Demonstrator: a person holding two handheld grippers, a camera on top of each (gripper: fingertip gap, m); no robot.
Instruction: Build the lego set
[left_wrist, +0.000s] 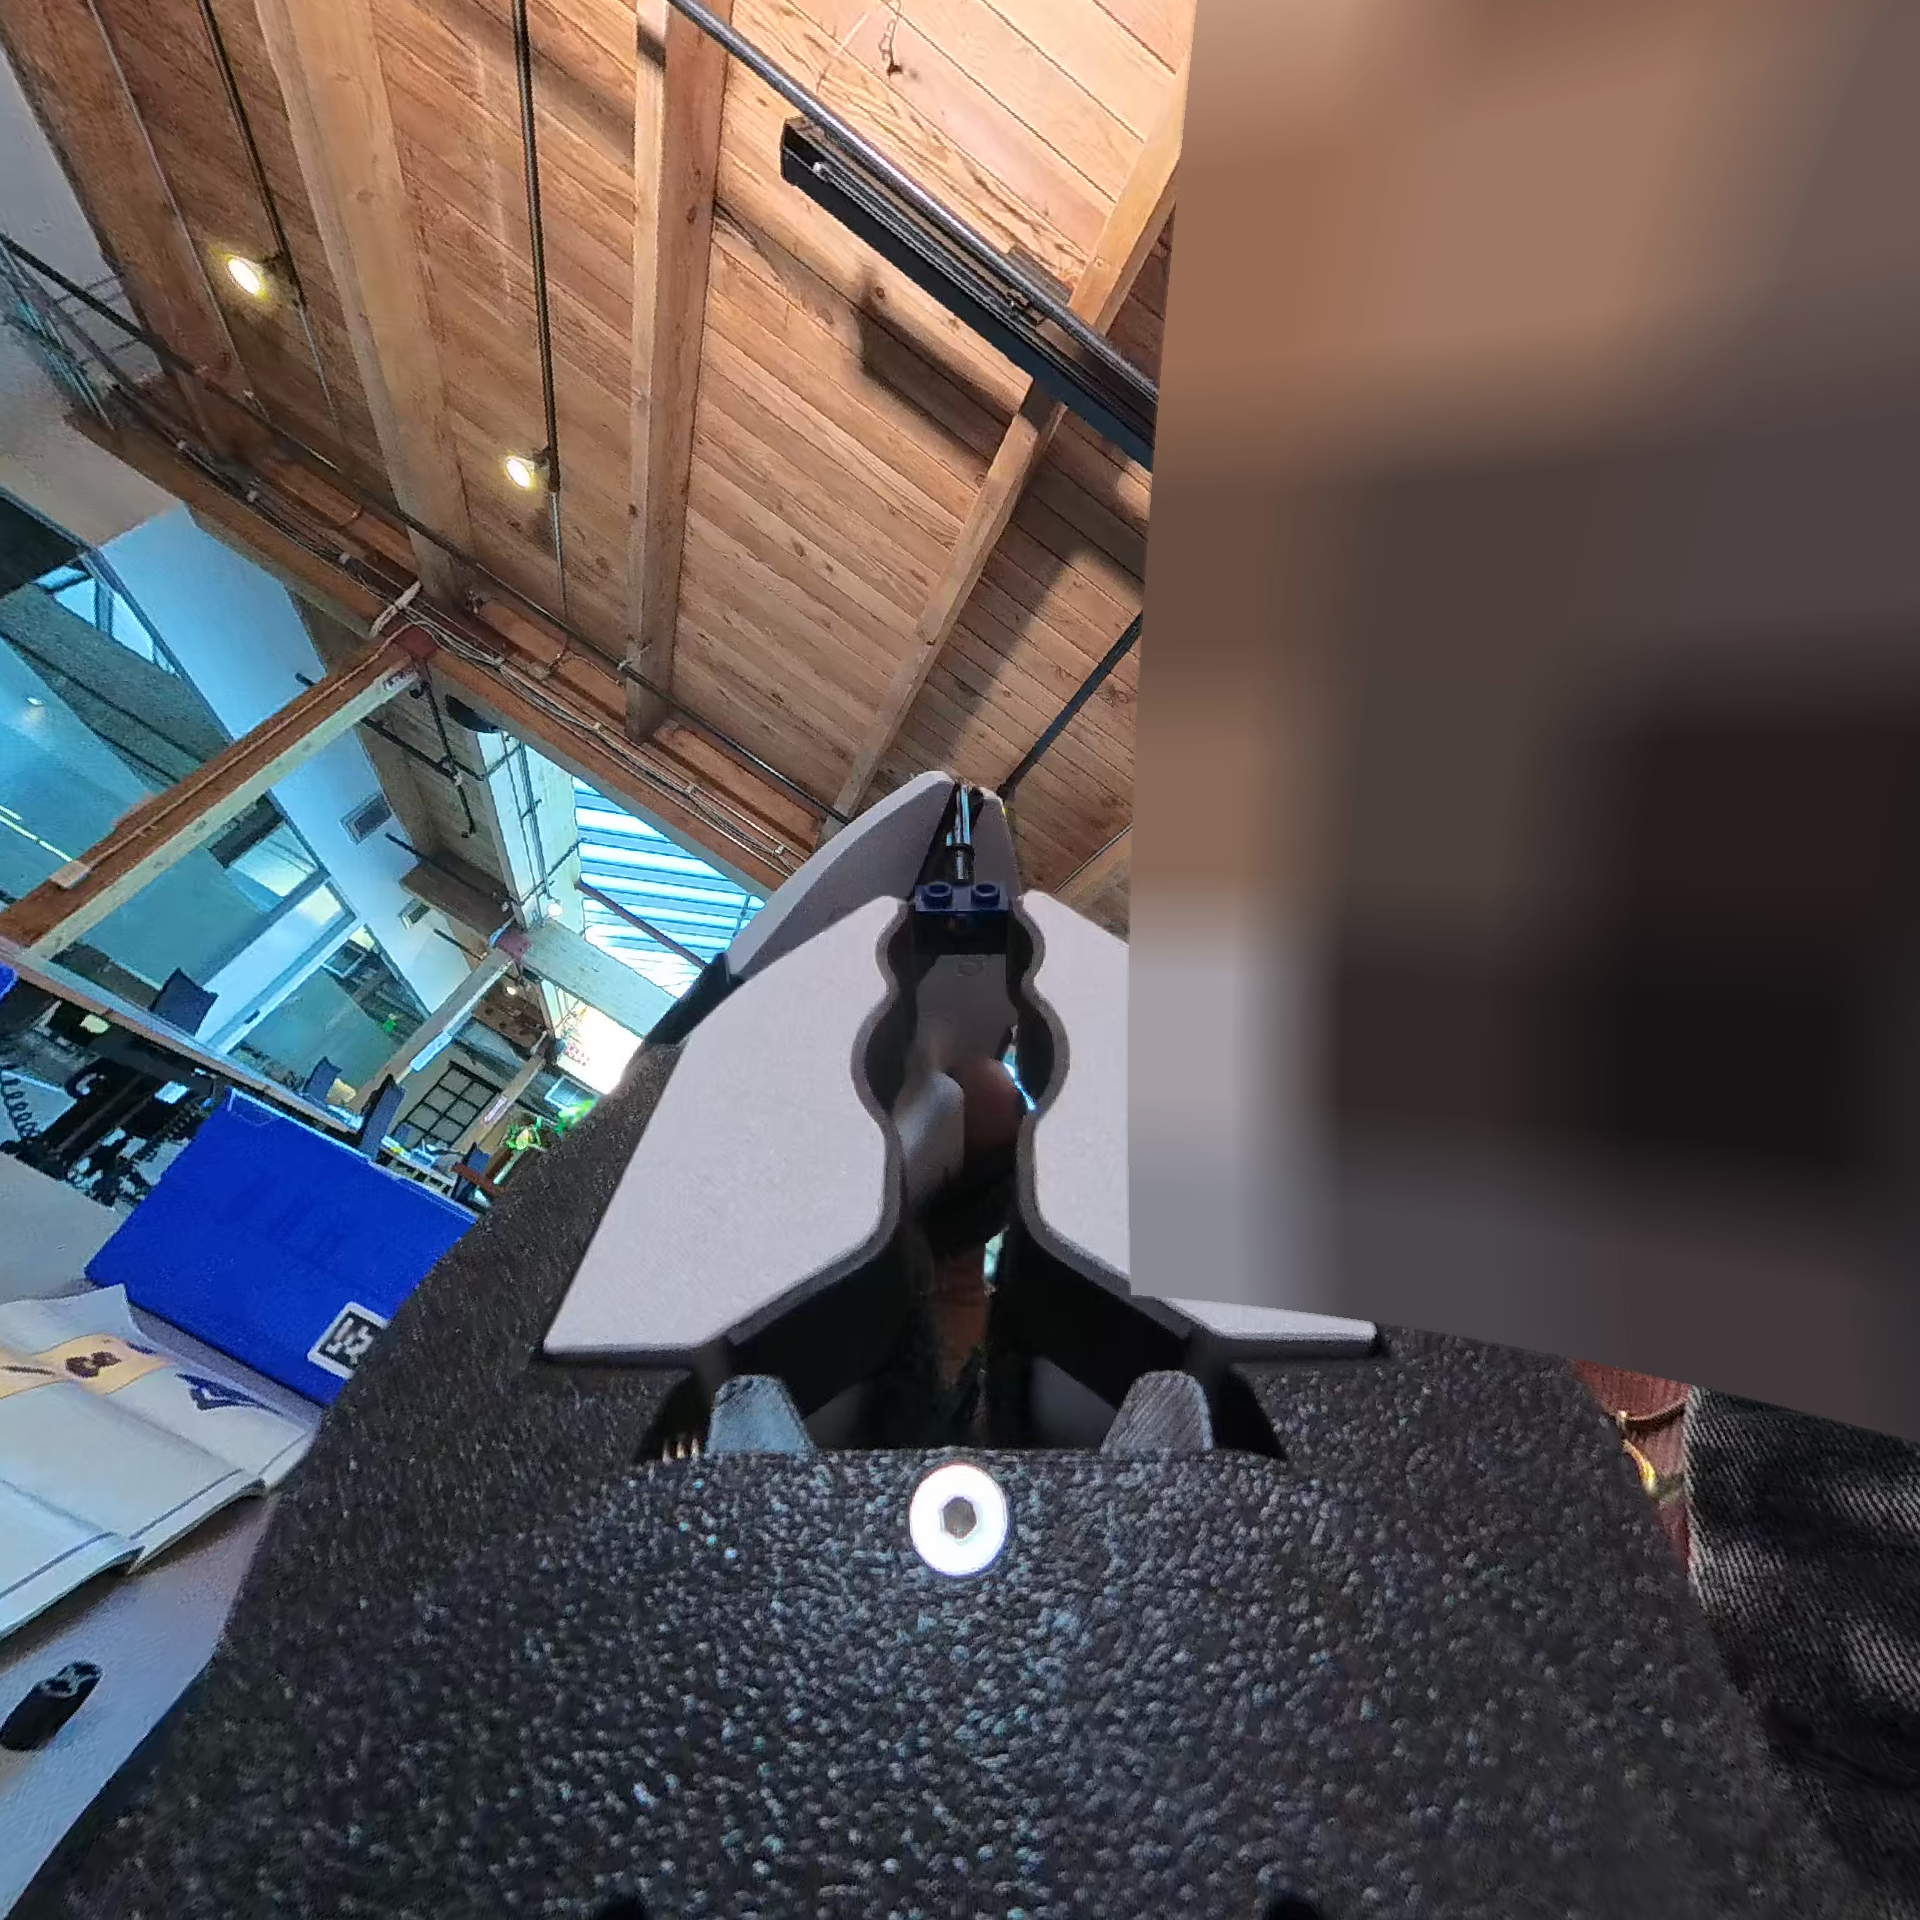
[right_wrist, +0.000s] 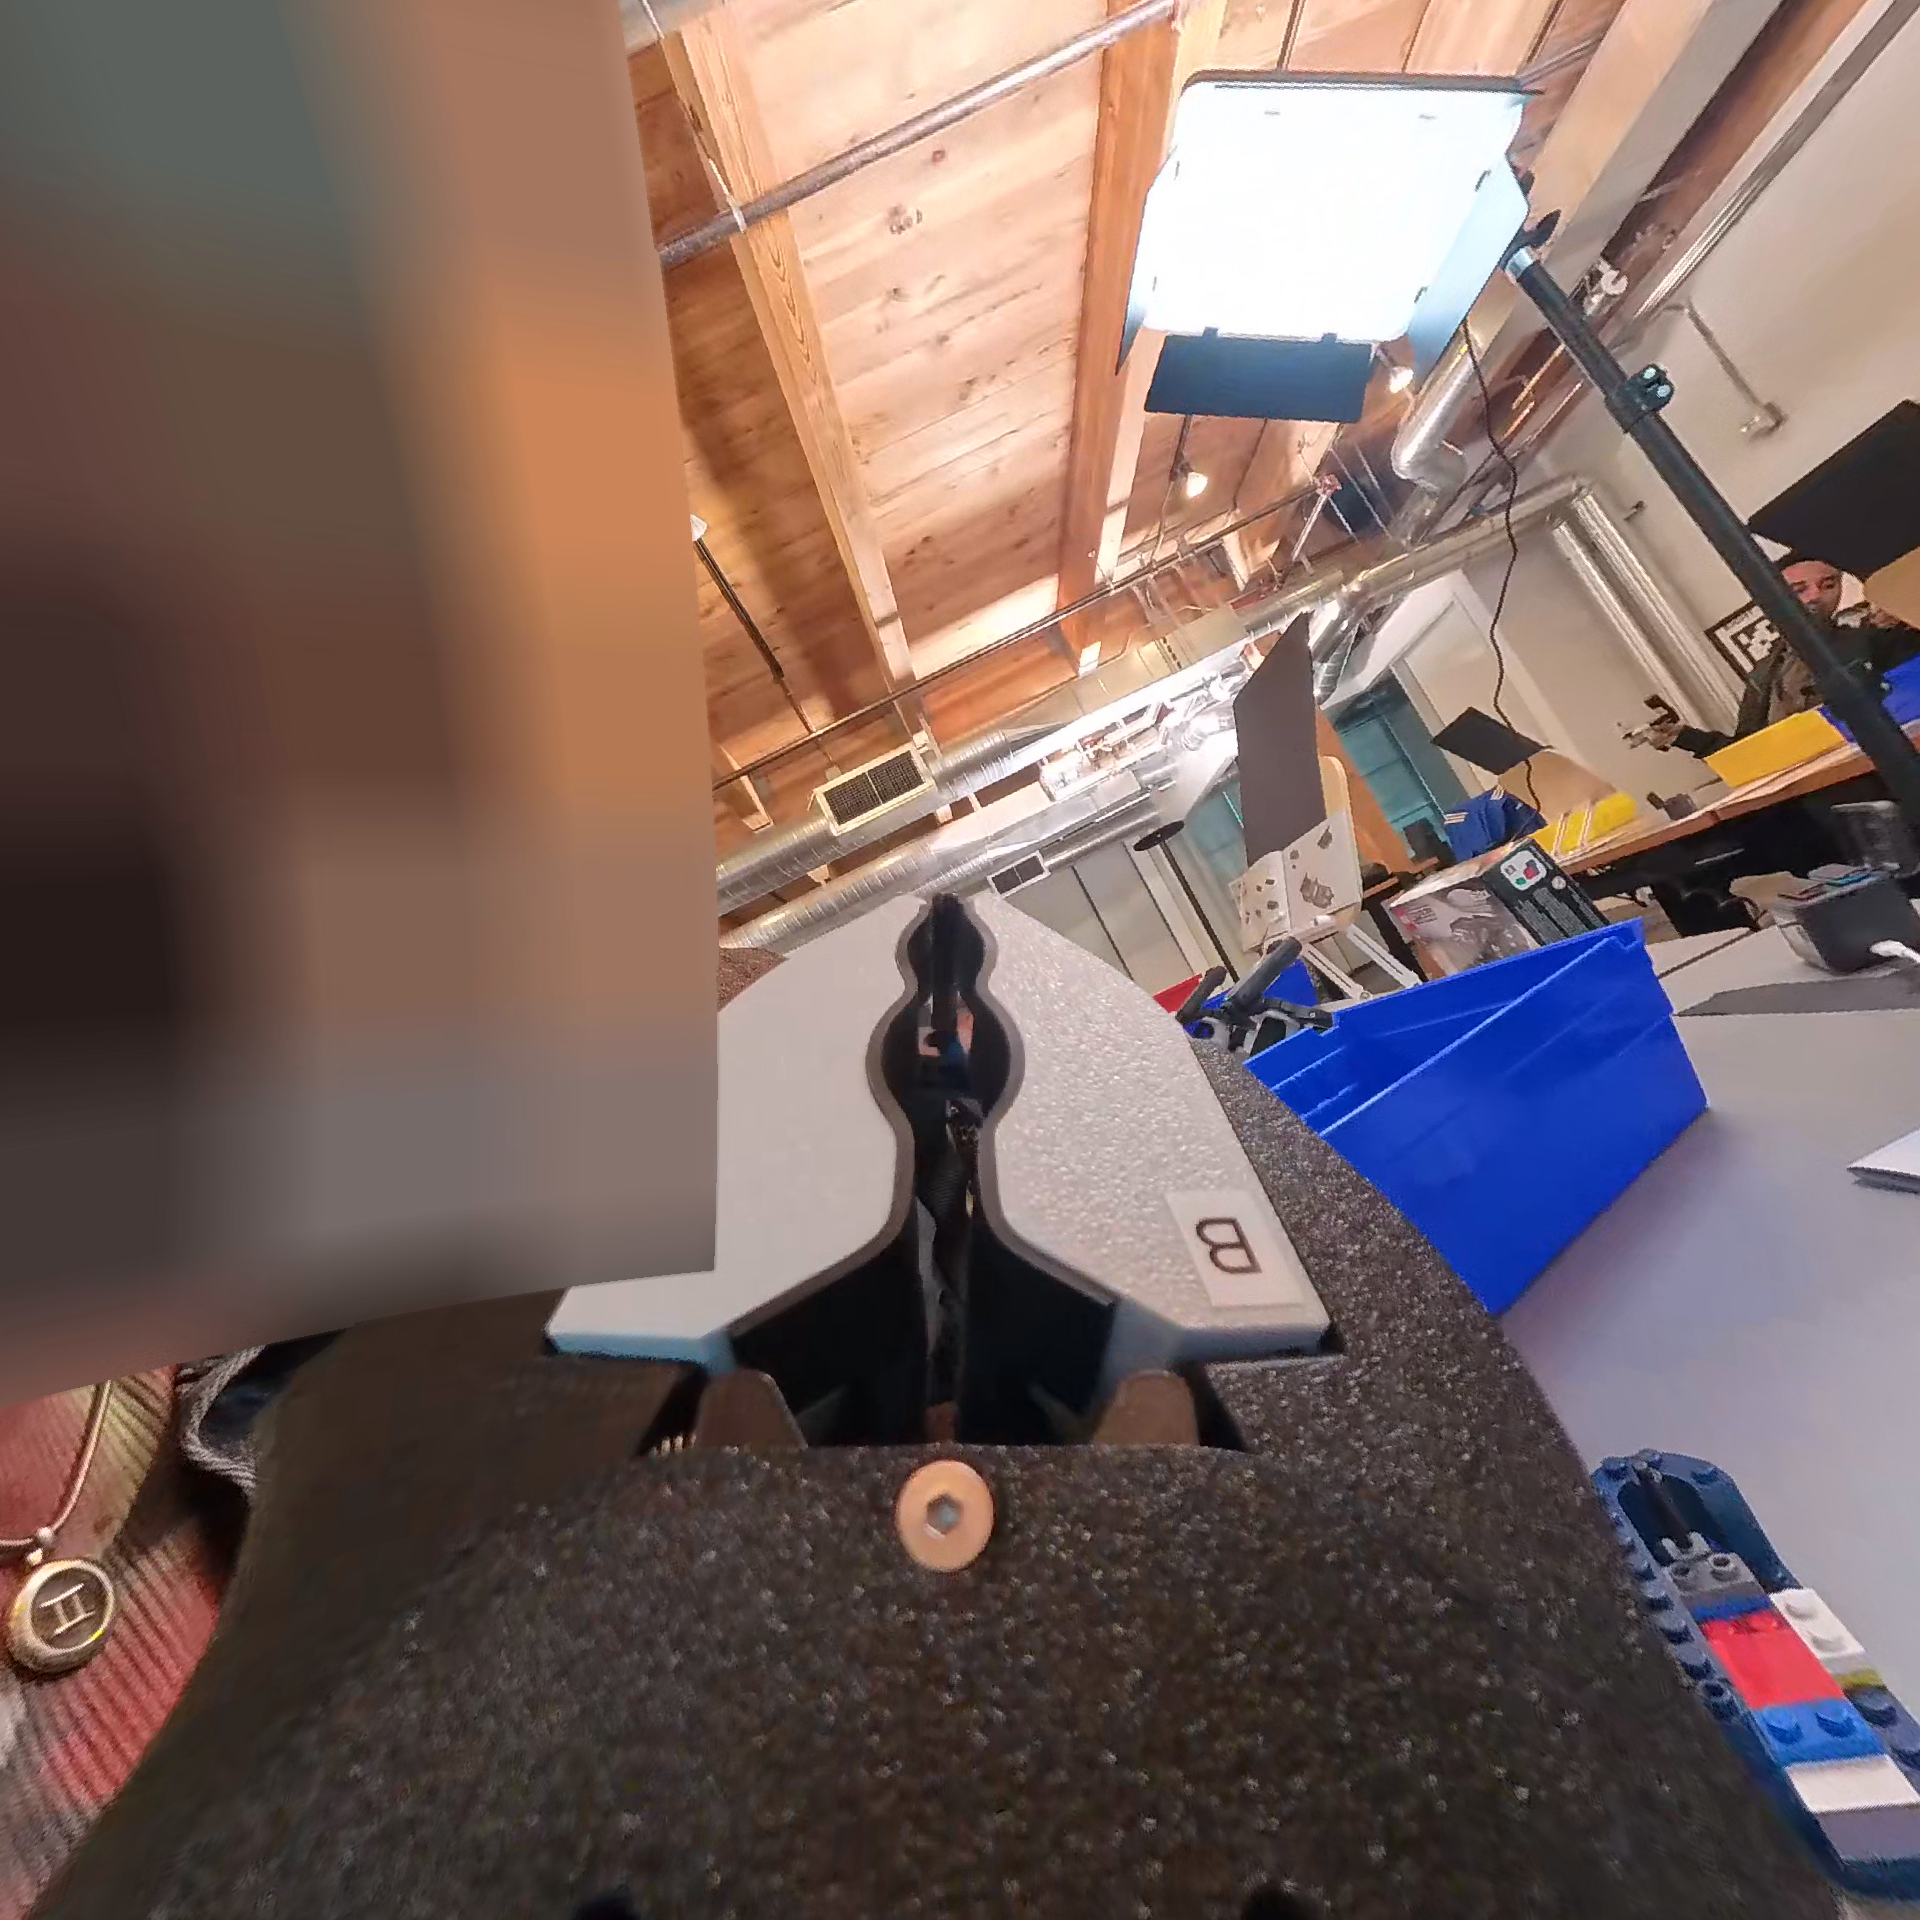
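Left jaws pinch dark-blue brick (left_wrist: 961, 907); right pinch black pin (right_wrist: 943, 961).

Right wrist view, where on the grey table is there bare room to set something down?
Bare grey table lies between the blue bin and the brick model. It is crowded at the bin and the model; the far edge holds a paper.

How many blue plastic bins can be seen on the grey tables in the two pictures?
2: one blue bin left of the left tongs, one blue bin right of the right tongs. They may be the same bin; others may be hidden.
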